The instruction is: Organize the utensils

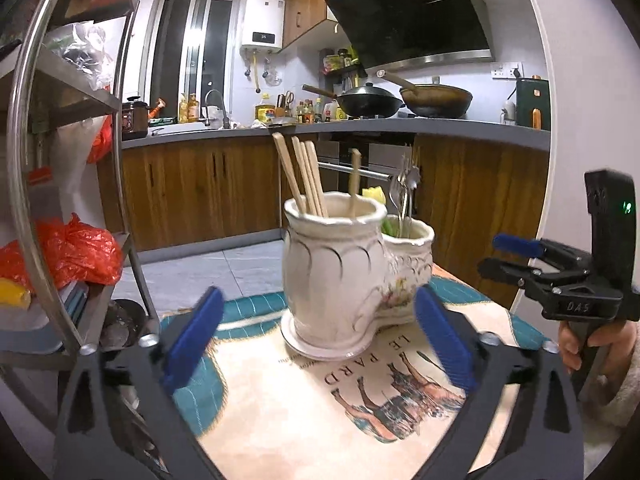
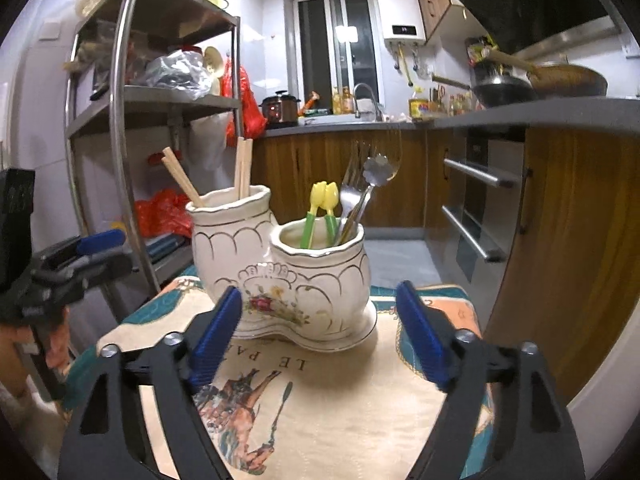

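Note:
A white ceramic double utensil holder [image 1: 340,276] [image 2: 288,272] stands on a printed cloth [image 1: 320,400] [image 2: 340,400]. Its taller cup holds several wooden chopsticks [image 1: 304,176] [image 2: 242,168]. The lower cup holds metal forks and a spoon [image 2: 360,192] [image 1: 404,188] plus two yellow-and-green plastic utensils [image 2: 324,212]. My left gripper [image 1: 320,312] is open in front of the holder, with nothing between its blue pads. My right gripper [image 2: 320,308] is open too, just short of the holder and holding nothing. In the left wrist view the right gripper [image 1: 520,256] shows at the right, held by a hand.
A steel shelf rack [image 2: 120,120] [image 1: 32,140] with bags and a red plastic bag [image 1: 76,252] stands left of the table. Behind are wooden cabinets, a grey counter [image 1: 360,128], two woks [image 1: 400,100], a sink and an oven with bar handles [image 2: 476,200].

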Demonstrator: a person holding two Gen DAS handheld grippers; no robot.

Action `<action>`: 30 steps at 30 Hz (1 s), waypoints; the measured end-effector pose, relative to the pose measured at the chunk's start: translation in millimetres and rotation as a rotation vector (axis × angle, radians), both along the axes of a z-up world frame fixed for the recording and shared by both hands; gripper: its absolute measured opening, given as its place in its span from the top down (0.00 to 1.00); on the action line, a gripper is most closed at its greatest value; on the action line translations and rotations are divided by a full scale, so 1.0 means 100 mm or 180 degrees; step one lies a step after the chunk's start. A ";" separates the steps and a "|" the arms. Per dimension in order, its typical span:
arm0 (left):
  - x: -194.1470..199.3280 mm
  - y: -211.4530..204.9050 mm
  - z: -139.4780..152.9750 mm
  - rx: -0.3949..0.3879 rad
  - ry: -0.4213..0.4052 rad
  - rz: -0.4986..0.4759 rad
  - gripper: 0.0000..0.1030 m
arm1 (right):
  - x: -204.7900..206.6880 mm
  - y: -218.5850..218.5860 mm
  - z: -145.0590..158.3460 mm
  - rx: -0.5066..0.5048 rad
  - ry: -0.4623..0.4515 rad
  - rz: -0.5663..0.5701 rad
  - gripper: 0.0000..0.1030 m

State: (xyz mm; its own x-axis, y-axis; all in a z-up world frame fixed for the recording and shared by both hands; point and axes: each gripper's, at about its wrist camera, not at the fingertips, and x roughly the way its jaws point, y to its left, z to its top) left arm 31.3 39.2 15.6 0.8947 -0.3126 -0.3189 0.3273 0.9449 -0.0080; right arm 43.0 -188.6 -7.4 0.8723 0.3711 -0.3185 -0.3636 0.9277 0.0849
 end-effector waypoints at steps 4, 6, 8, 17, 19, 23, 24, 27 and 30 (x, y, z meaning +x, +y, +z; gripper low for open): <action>-0.09 -0.05 -0.13 0.0037 -0.0054 0.0083 0.06 | -0.09 0.00 0.00 -0.0044 -0.0142 -0.0061 0.11; -0.11 -0.05 -0.16 0.0050 -0.0074 0.0143 0.06 | -0.13 0.00 -0.01 -0.0047 -0.0195 -0.0090 0.09; -0.11 -0.04 -0.16 0.0046 -0.0088 0.0193 0.06 | -0.16 -0.01 -0.03 -0.0056 -0.0236 -0.0116 0.09; -0.15 0.02 -0.13 0.0001 -0.0158 0.0378 0.05 | -0.20 0.00 -0.05 -0.0091 -0.0297 -0.0209 0.07; -0.15 -0.01 -0.14 0.0059 -0.0172 0.0421 0.05 | -0.21 0.01 -0.05 -0.0111 -0.0310 -0.0207 0.07; -0.18 -0.06 -0.13 0.0141 -0.0225 0.0425 0.05 | -0.17 -0.01 -0.06 -0.0095 -0.0256 -0.0206 0.07; -0.19 -0.05 -0.13 0.0138 -0.0225 0.0430 0.05 | -0.17 -0.02 -0.07 -0.0088 -0.0241 -0.0212 0.07; -0.17 -0.04 -0.13 0.0139 -0.0194 0.0489 0.05 | -0.17 -0.02 -0.07 -0.0092 -0.0248 -0.0222 0.07; -0.17 -0.03 -0.14 0.0131 -0.0191 0.0492 0.05 | -0.18 -0.02 -0.07 -0.0104 -0.0290 -0.0236 0.07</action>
